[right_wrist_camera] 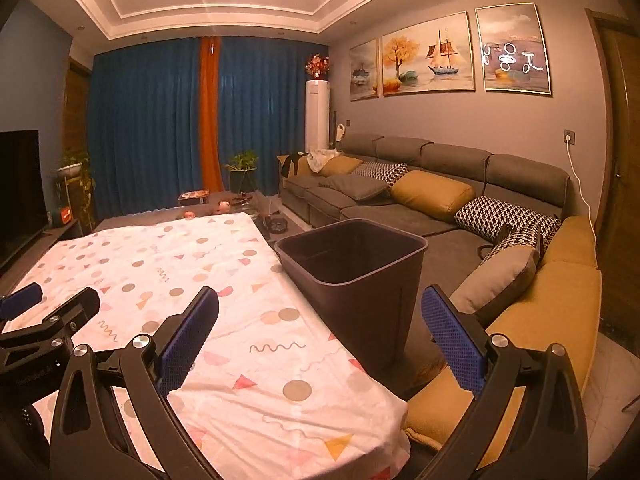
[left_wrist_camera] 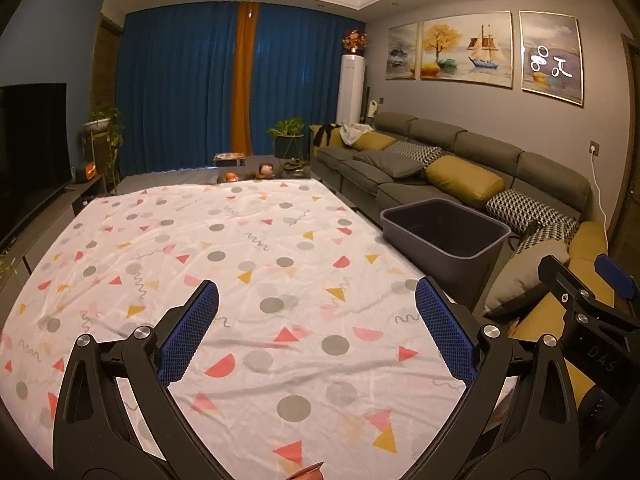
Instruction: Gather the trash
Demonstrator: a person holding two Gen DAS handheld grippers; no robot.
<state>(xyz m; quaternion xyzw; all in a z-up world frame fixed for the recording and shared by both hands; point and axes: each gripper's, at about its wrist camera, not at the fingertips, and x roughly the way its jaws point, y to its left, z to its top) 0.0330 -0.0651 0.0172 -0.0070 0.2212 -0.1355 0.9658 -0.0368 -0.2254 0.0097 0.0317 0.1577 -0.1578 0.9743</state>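
Observation:
A dark grey trash bin point(left_wrist_camera: 440, 270) stands off the table's right edge, between the table and the sofa; it looks empty inside. My left gripper point(left_wrist_camera: 317, 286) hovers open over the patterned tablecloth point(left_wrist_camera: 240, 240) with nothing between its blue pads. My right gripper point(right_wrist_camera: 320, 294) is also open and empty, above the table's right edge, with the bin point(right_wrist_camera: 360, 308) just ahead. Each gripper shows in the other's view: the right gripper point(left_wrist_camera: 580, 276) and the left gripper point(right_wrist_camera: 56, 300). A small pink-orange object point(left_wrist_camera: 308, 473) peeks in at the bottom edge; I cannot tell what it is.
A grey and mustard corner sofa point(right_wrist_camera: 440, 196) with cushions runs along the right wall. A TV point(left_wrist_camera: 32, 140) on a low cabinet stands on the left. Beyond the table's far edge are small figurines point(left_wrist_camera: 264, 170), potted plants and blue curtains.

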